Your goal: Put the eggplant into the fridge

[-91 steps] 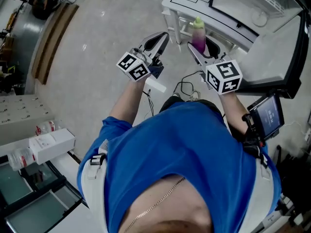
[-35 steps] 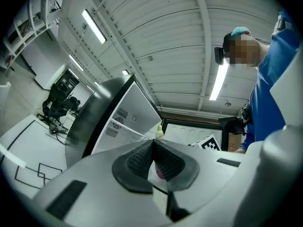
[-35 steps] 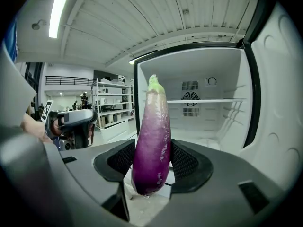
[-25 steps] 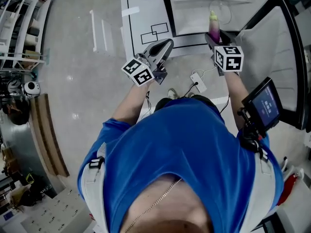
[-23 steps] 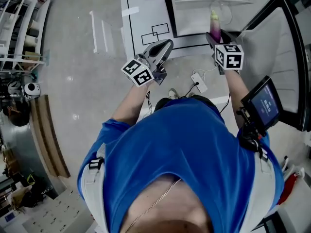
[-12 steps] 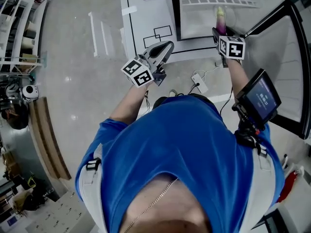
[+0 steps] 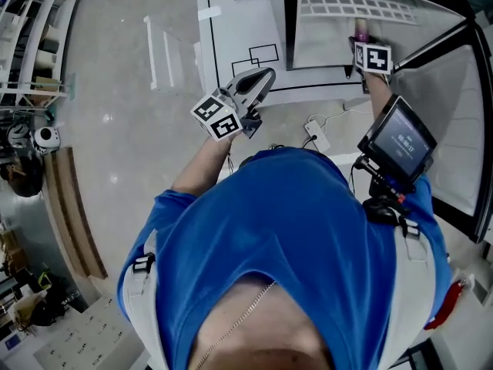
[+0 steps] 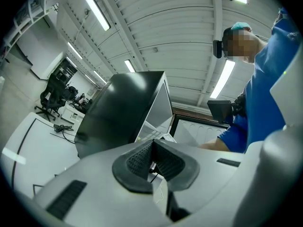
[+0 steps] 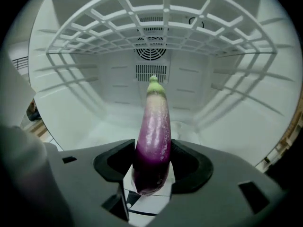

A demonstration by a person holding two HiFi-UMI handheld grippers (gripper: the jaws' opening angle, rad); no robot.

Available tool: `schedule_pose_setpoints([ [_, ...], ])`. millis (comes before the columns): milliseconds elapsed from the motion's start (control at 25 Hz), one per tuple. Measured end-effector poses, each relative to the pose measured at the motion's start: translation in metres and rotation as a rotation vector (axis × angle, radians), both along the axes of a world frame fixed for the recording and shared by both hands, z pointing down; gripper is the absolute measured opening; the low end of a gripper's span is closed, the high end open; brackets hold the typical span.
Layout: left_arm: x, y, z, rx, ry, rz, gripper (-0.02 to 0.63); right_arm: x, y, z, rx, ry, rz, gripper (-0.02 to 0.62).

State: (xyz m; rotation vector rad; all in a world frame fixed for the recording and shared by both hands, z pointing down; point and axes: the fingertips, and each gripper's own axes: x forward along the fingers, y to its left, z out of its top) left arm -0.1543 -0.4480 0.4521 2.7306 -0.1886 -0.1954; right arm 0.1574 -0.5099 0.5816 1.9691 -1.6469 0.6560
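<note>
On your right gripper point(image 9: 152, 167), the jaws are matt grey plastic; the long purple eggplant point(image 9: 154, 136) between them is smooth and glossy. Ahead of it, the white fridge walls point(image 9: 94, 98) and lattice shelf point(image 9: 156, 13) look like smooth satin plastic. On your left gripper point(image 8: 152, 162), the dark pads point(image 8: 139, 160) are ribbed and rubbery.

Head view: bright, even indoor light. Faint glare spots on the pale floor point(image 7: 115, 91), shadows soft. Strong fisheye, straight lines bow toward the edges. Shirt point(image 7: 285, 237) is close to the lens and soft at the bottom.

Left gripper view: tube lights point(image 8: 98, 12) overhead blown out, black vignette in the corners. Left gripper point(image 8: 152, 162) body blurred near the lens.

Right gripper view: fridge point(image 9: 94, 108) interior bright white. Shelf point(image 9: 156, 13) throws soft barred shadows on the walls. Sheen streak on the eggplant point(image 9: 154, 126). Right gripper point(image 9: 152, 162) slightly soft, dark round vignette.
</note>
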Motion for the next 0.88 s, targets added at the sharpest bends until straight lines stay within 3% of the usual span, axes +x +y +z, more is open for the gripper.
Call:
schedule_pose_setpoints([
  [440,-0.02,-0.005,0.002,-0.013,-0.011,-0.082,0.008,0.044,-0.026,0.018,-0.136,0.054,0.017,0.238],
  [600,-0.028,-0.004,-0.001,-0.011,-0.017,-0.108,0.008,0.035,-0.035,0.023,-0.148,0.026,-0.055,0.238],
  [880,-0.034,-0.003,-0.005,-0.012,-0.015,-0.136,0.008,0.061,-0.027,0.031,-0.258,0.155,-0.015,0.238],
])
